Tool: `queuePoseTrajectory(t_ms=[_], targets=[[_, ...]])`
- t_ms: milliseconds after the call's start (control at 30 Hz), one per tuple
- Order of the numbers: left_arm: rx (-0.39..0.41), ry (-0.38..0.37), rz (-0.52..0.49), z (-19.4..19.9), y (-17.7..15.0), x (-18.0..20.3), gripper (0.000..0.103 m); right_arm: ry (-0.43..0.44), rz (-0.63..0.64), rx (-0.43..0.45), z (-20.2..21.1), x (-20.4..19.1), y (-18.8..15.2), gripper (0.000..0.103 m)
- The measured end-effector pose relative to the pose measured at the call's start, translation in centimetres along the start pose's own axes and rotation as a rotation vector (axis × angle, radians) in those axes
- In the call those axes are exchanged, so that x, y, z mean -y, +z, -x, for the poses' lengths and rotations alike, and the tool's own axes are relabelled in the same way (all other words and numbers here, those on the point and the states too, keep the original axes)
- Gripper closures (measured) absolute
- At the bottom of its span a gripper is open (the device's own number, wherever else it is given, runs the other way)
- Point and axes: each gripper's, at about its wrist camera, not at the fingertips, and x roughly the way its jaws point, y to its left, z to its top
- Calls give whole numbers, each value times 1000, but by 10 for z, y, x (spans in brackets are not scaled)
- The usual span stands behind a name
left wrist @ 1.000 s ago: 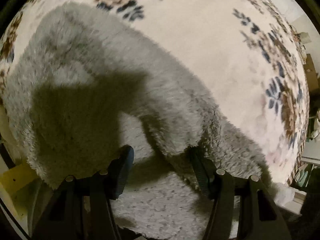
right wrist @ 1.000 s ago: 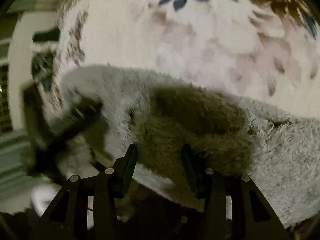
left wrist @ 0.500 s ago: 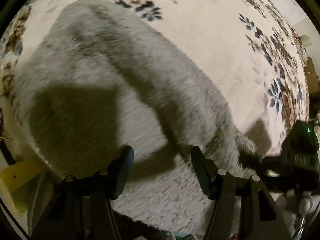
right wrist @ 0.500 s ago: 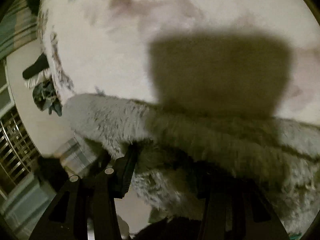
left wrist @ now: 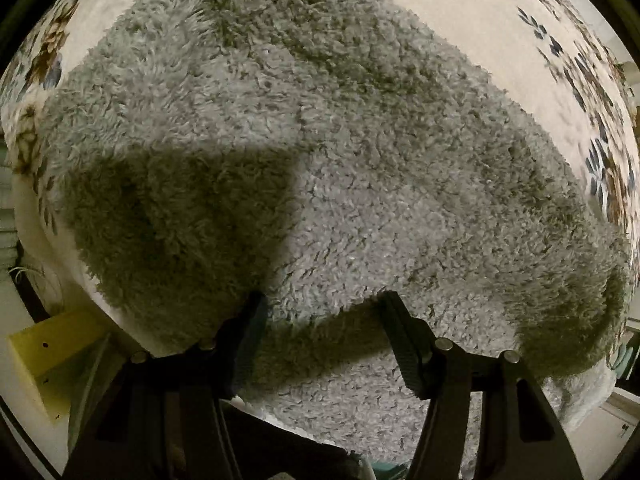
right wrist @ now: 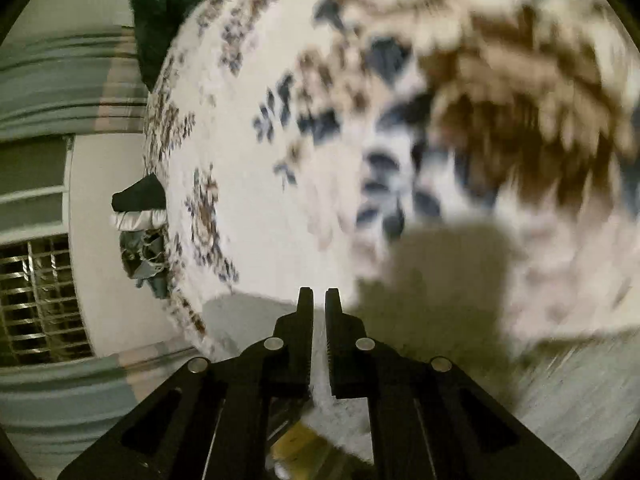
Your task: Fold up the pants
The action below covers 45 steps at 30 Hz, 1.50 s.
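Fluffy grey pants [left wrist: 340, 152] lie spread on a cream floral bedspread [left wrist: 460, 8] and fill the left wrist view. My left gripper [left wrist: 323, 306] points straight down at their near edge. A thick folded edge of the fleece sits between its fingers and covers both tips, and the jaws are closed on that fold. In the blurred right wrist view my right gripper [right wrist: 319, 296] is shut with nothing between its fingers. It hangs above the bedspread [right wrist: 248, 200], apart from the pants [right wrist: 580, 380], which show only as a grey streak at the lower right.
A yellow box [left wrist: 48, 352] sits beside the bed at the lower left. A dark green cloth [right wrist: 168, 4] lies at the bed's far corner. A small heap of clothes [right wrist: 140, 240] and a barred window [right wrist: 36, 300] are beyond the bed's left edge.
The pants went from draped and lifted to lying flat under the left gripper. The right gripper let go of the fleece, swung up and away over the bedspread, and closed.
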Motion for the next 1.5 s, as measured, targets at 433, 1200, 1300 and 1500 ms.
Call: queuePoseTrajectory(t_ms=[433,1200,1300,1500], targets=[[-6,12,-8,-6,8,30,45,-199,171,-347,-93,-3,-56,66],[0,41,-52,-16,11,42,45,-208,120,-226,-58,1,-40,35],[-2,41,-45,-17,11,44,45,-287,207,-369,-86,4,-53,39],[6,42,-46,-19,9,54,45,-310,378,-428,-96,-9,-85,42]])
